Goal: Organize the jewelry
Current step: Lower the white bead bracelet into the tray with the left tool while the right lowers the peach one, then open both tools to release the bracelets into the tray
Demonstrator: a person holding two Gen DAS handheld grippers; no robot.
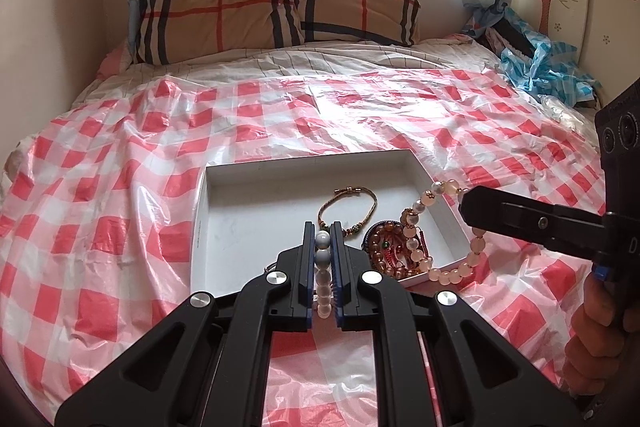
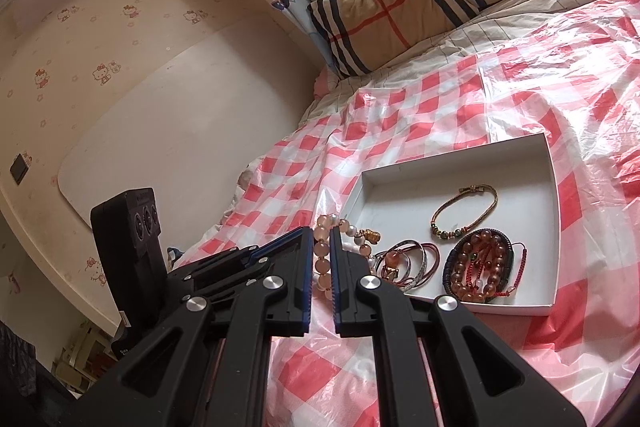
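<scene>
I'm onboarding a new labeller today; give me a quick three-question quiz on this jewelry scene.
1. True or false: both grippers grip the same pale bead strand.
2. Where does the thin braided bracelet lie? A) on the pillow B) inside the white box C) on the checked plastic sheet
3. Name what the left gripper clamps.

Key: 1 true, since the right gripper also pinches it; 2 B; 3 beads of the strand.

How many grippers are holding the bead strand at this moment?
2. The left gripper grips pale beads near the white tray's front edge; the right gripper grips pink beads by the tray's right edge.
</scene>
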